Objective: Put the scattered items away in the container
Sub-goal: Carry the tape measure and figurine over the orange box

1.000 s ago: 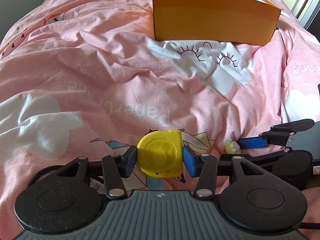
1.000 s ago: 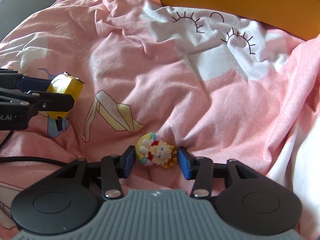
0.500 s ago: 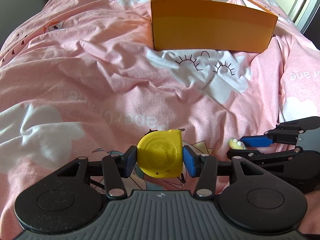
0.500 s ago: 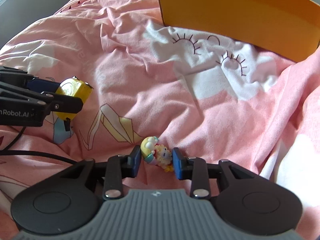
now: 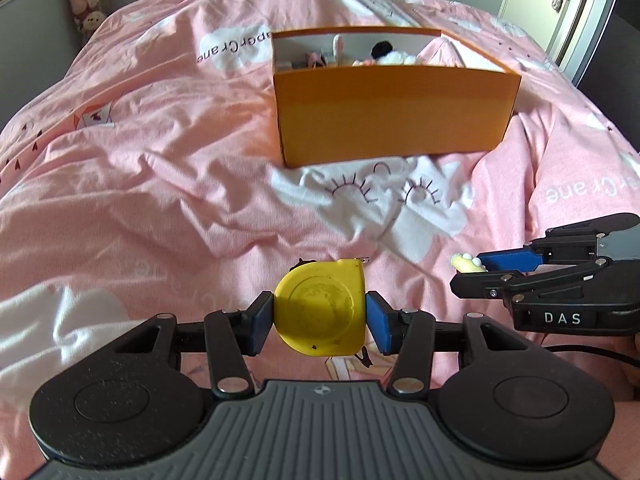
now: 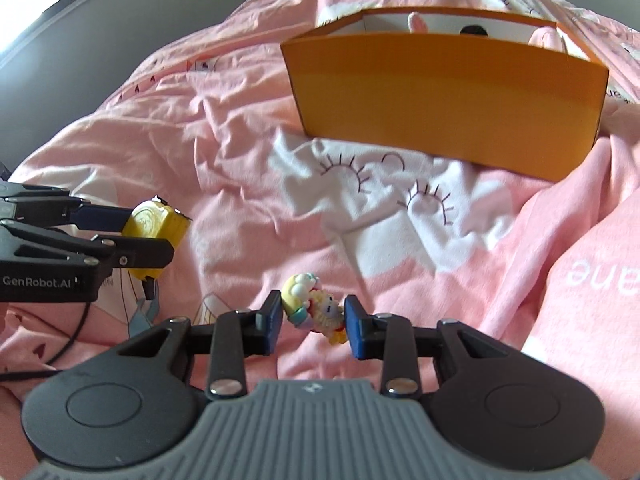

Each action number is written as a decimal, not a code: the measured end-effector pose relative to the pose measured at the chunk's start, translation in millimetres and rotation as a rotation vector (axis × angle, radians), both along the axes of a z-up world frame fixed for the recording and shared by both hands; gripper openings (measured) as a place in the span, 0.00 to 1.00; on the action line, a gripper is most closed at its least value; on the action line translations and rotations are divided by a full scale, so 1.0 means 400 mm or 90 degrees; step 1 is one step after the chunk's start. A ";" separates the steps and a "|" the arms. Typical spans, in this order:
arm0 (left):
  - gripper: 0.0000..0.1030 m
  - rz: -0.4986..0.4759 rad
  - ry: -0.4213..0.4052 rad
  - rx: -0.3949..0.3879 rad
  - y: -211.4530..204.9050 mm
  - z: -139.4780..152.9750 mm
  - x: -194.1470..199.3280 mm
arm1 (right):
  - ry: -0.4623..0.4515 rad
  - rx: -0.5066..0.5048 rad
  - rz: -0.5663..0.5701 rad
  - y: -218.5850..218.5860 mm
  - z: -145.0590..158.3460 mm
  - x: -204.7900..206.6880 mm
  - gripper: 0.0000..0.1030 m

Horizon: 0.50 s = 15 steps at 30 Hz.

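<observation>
Both claws loaded, carrying 2 items toward the box.

Left gripper (image 5: 319, 320) is clamping the yellow tape measure (image 5: 320, 314); right gripper (image 6: 312, 322) is clamping the small doll figure (image 6: 314, 312). Orange box (image 5: 394, 114) is sitting ahead of and beyond both claws, open-topped, some toys already inside. Next move, I'd say: carrying both over the near wall, then releasing above the opening.

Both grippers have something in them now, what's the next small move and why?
Probably carry both forward over the orange box. The left gripper is shut on the yellow tape measure, the right gripper on the small figurine, both clear of the pink duvet; the box stands open-topped ahead.
</observation>
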State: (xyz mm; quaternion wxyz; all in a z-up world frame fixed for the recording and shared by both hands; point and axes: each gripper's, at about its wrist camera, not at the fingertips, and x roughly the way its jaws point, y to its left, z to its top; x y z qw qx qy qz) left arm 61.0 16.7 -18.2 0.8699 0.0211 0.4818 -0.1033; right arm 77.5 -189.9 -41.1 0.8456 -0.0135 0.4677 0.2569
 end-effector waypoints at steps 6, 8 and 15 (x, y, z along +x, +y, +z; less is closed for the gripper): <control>0.56 -0.018 -0.024 -0.024 -0.003 0.048 0.046 | -0.020 0.038 -0.011 -0.031 0.061 0.061 0.35; 0.56 -0.024 -0.031 -0.036 -0.001 0.067 0.068 | -0.031 0.046 -0.015 -0.044 0.085 0.083 0.35; 0.56 -0.057 -0.061 -0.043 -0.011 0.135 0.166 | -0.071 0.071 -0.021 -0.077 0.174 0.179 0.35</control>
